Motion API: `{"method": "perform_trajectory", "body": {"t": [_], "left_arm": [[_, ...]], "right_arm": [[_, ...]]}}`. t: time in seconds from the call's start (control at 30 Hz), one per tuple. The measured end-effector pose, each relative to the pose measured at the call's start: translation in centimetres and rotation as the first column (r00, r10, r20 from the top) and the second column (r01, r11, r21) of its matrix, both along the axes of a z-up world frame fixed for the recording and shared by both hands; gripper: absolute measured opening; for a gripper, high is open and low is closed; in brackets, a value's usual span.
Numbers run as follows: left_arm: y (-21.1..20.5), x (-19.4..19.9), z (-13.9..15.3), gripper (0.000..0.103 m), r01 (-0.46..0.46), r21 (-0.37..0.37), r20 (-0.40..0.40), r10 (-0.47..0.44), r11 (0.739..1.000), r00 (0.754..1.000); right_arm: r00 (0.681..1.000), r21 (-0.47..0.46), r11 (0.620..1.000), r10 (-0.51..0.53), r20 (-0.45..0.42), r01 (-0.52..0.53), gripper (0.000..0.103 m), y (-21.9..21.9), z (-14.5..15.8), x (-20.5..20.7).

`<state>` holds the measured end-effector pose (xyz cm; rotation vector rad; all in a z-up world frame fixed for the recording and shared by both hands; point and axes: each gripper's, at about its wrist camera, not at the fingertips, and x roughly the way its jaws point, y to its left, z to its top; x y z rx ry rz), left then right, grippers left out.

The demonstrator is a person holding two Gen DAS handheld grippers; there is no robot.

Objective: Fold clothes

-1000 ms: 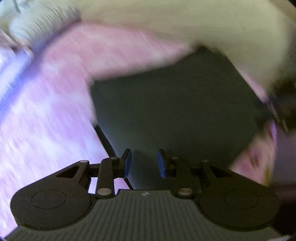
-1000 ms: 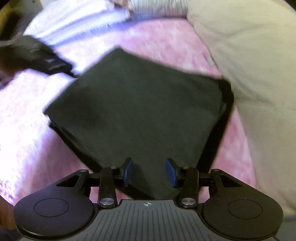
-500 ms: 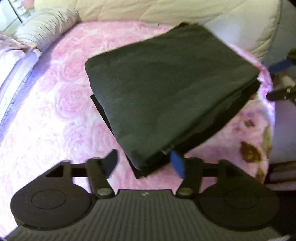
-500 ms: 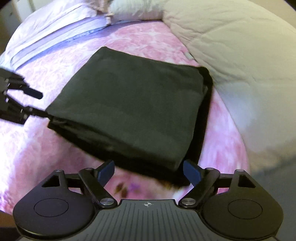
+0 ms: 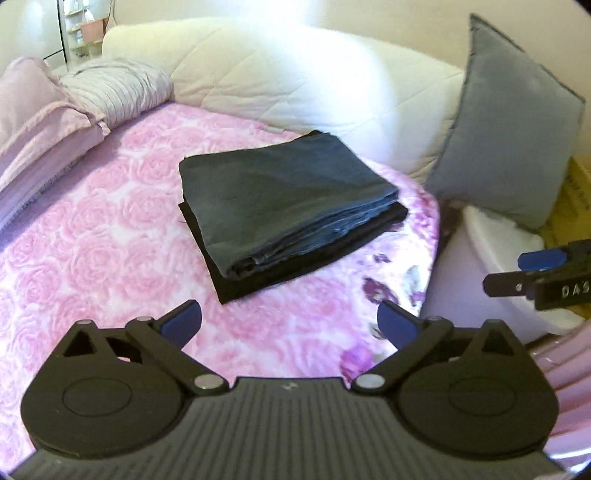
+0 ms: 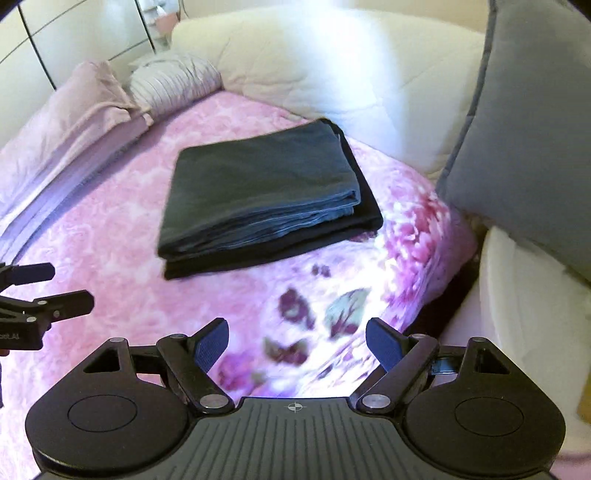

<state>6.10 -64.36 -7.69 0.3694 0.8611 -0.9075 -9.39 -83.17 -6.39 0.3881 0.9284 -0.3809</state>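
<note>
A: What carries the clothes?

B: A bed (image 5: 110,236) under a pink rose-patterned cover. The folded dark garment (image 5: 280,192) lies near its far edge, on top of a flatter black garment (image 5: 295,258) that shows beneath it along the near and right sides. A cream quilted headboard (image 5: 295,77) curves behind them.

A: And round about?

B: Lilac pillows (image 6: 74,122) and a striped pillow (image 6: 173,81) sit at the far left corner. A grey cushion (image 5: 513,125) leans at the right, above something white (image 6: 524,295) beside the bed's right edge.

A: The grippers?

B: The left gripper (image 5: 290,321) has its jaws spread wide, gripping nothing, well short of the garments. The right gripper (image 6: 295,341) is likewise wide apart and empty, over the bed's near right corner.

A: Anything unclear?

B: The cover near the right edge is smeared with blur, so its purple flowers barely read. What the white thing is, I cannot tell. Shelves (image 5: 85,26) at top left are too small to make out.
</note>
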Motion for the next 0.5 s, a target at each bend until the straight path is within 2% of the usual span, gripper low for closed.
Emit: {"method": "perform_trajectory", "body": {"t": [0.23, 0.4, 0.5], "left_arm": [[3.3, -3.5, 3.9, 0.1, -0.028, -0.028, 0.01, 0.029, 0.999, 1.0], [4.1, -4.9, 5.5, 0.1, -0.076, -0.06, 0.03, 0.078, 0.995, 0.997], [4.3, -5.1, 6.3, 0.1, -0.115, -0.091, 0.007, 0.116, 0.989, 0.993]], "right_arm": [[0.998, -0.067, 0.997, -0.025, 0.061, 0.029, 0.084, 4.5, 5.0, -3.0], [0.996, -0.086, 0.996, -0.028, 0.079, 0.035, 0.084, 4.9, 6.7, -4.0], [0.996, -0.092, 0.995, -0.017, 0.087, 0.025, 0.084, 4.8, 7.4, -4.0]]}}
